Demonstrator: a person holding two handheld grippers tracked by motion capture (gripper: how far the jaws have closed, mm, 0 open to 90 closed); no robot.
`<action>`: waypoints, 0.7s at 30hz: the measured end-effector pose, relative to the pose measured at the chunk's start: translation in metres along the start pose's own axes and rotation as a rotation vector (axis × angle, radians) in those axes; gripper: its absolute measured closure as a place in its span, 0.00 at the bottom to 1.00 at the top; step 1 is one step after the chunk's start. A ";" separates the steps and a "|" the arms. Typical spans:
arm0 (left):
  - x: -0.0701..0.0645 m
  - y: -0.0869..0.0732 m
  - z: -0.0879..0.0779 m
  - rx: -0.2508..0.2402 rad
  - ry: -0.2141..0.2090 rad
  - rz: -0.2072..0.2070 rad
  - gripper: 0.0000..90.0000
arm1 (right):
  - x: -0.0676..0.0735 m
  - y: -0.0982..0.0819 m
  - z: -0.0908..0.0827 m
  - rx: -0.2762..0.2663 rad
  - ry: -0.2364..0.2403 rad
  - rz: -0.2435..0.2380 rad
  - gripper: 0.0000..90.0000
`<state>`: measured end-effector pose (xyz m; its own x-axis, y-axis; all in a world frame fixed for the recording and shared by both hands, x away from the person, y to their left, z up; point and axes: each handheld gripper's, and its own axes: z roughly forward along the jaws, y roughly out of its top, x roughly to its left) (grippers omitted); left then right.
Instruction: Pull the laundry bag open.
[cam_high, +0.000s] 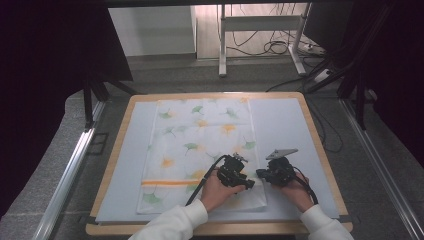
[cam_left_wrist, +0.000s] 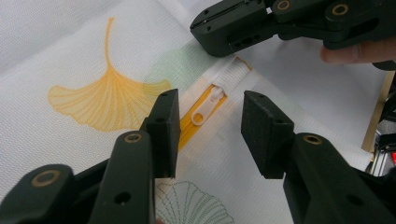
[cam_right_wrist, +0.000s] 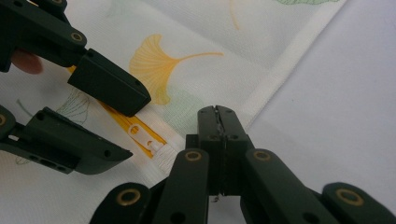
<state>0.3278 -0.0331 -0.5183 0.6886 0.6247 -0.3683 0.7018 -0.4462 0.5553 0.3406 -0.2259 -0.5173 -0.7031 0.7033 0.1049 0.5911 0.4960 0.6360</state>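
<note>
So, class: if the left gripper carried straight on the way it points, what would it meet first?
Probably the white zipper pull on the orange zipper: it lies between the open left gripper jaws, though depth is uncertain.

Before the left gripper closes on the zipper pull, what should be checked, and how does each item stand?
1. Zipper pull between the left gripper jaws: ok, centred in the gap.
2. Left pads on the pull: not ok, jaws apart, no contact.
3. Right gripper shut at the zipper end: ok.
4. Right gripper pinching the pillowcase: cannot tell.
5. Pillowcase flat on the table: ok.
6. The two grippers apart: ok, close but not touching.
</note>
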 end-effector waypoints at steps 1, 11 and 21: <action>0.000 0.000 0.000 -0.001 0.000 0.000 0.65 | 0.000 0.000 0.000 0.000 0.000 0.000 0.99; -0.002 -0.002 -0.007 -0.021 0.002 0.006 0.63 | 0.000 0.000 0.000 -0.003 0.001 -0.001 0.99; -0.004 -0.001 0.002 0.005 -0.016 -0.002 0.67 | -0.001 0.000 0.000 -0.001 0.002 -0.004 0.99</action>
<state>0.3251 -0.0365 -0.5186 0.6897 0.6152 -0.3818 0.7043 -0.4476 0.5510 0.3409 -0.2265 -0.5178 -0.7061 0.7003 0.1045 0.5882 0.4980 0.6371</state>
